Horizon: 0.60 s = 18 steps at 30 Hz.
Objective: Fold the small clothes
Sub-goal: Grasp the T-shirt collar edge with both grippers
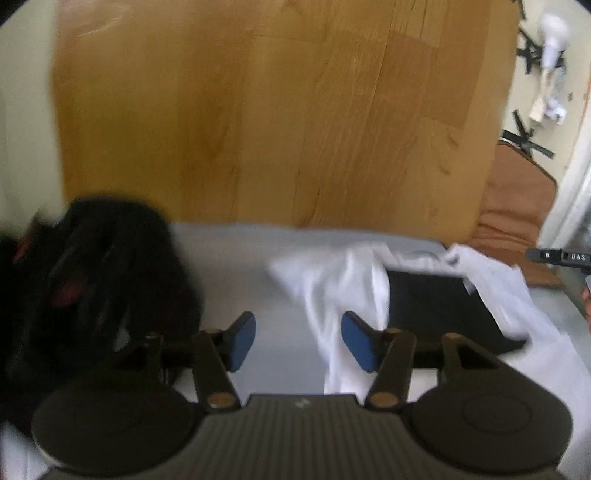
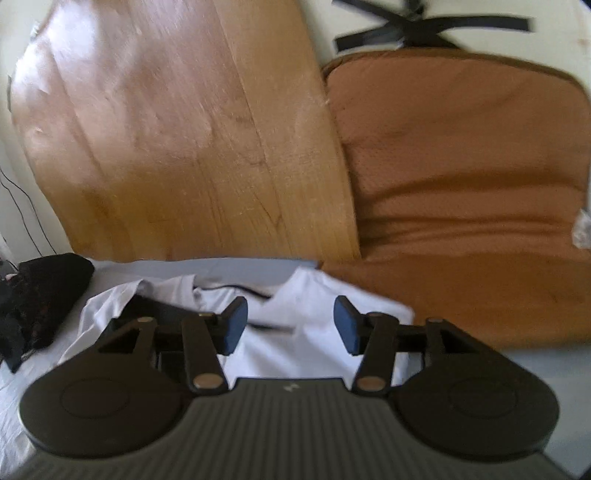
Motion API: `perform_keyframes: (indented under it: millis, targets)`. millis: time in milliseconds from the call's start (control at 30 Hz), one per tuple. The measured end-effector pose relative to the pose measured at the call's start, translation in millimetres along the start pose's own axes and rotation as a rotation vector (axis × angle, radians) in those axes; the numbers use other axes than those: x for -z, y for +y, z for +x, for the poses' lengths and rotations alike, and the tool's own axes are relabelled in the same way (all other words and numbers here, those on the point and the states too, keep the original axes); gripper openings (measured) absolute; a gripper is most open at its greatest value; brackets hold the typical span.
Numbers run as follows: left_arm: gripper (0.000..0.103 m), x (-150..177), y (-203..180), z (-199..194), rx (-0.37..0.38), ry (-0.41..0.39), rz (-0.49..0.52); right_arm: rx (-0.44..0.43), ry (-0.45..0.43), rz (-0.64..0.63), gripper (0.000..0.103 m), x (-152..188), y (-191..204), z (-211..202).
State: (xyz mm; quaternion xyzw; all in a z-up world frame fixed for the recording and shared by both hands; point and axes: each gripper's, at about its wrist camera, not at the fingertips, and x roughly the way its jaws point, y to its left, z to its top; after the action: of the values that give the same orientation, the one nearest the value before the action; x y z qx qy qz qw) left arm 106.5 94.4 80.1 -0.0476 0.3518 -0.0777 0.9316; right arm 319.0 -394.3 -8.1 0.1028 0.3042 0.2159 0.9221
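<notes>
A white garment (image 1: pixel 343 291) lies rumpled on the grey-white sheet (image 1: pixel 229 258), draped partly over a flat black rectangular thing (image 1: pixel 439 306). My left gripper (image 1: pixel 297 339) is open and empty, just above the sheet, with the garment's left fold by its right pad. In the right wrist view the same white garment (image 2: pixel 317 325) lies under my right gripper (image 2: pixel 290 326), which is open and empty above it. A pile of black clothes (image 1: pixel 92 280) sits at the left; it also shows in the right wrist view (image 2: pixel 40 295).
A wooden board (image 1: pixel 280 118) stands behind the sheet. A brown cushion (image 2: pixel 465 199) lies to the right of it. The tip of the other gripper (image 1: pixel 557 256) shows at the right edge of the left wrist view. Black chair legs (image 2: pixel 424 26) are further back.
</notes>
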Motion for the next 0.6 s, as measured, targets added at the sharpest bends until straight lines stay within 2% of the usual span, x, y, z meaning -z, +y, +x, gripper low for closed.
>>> perform_keyframes:
  millis: [67, 200, 300, 400, 433, 467, 500, 533, 600]
  targets:
    - [0.051, -30.5, -10.9, 37.0, 0.02, 0.02, 0.025, 0.015, 0.039, -0.036, 0.064, -12.2, 1.4, 29.0]
    - [0.053, -74.4, -56.3, 119.9, 0.063, 0.078, 0.165, 0.02, 0.133, -0.109, 0.065, -23.9, 0.7, 80.6]
    - [0.06, -78.9, -84.1, 170.6, 0.102, 0.153, 0.231, 0.057, 0.194, -0.15, 0.066, -22.8, -3.9, 110.6]
    - [0.059, -70.2, -104.5, 215.1, 0.077, 0.231, 0.295, 0.032, 0.228, -0.166, 0.061, -16.7, -8.5, 126.0]
    - [0.049, -64.3, -107.3, 228.1, 0.064, 0.261, 0.307, 0.025, 0.219, -0.193, 0.055, -13.0, -6.4, 125.7]
    - [0.045, -59.7, -107.2, 231.9, 0.078, 0.257, 0.297, 0.026, 0.204, -0.226, 0.034, -10.1, -3.5, 123.4]
    - [0.016, -58.7, -107.2, 229.7, 0.101, 0.233, 0.288, 0.0, 0.198, -0.23, 0.018, -8.4, -2.1, 119.4]
    - [0.008, -58.3, -108.4, 226.9, 0.125, 0.238, 0.277, -0.013, 0.187, -0.214, 0.014, -7.3, -1.5, 113.8]
    - [0.007, -56.4, -113.5, 215.6, 0.098, 0.214, 0.283, -0.013, 0.159, -0.217, 0.012, -5.1, 3.8, 98.7]
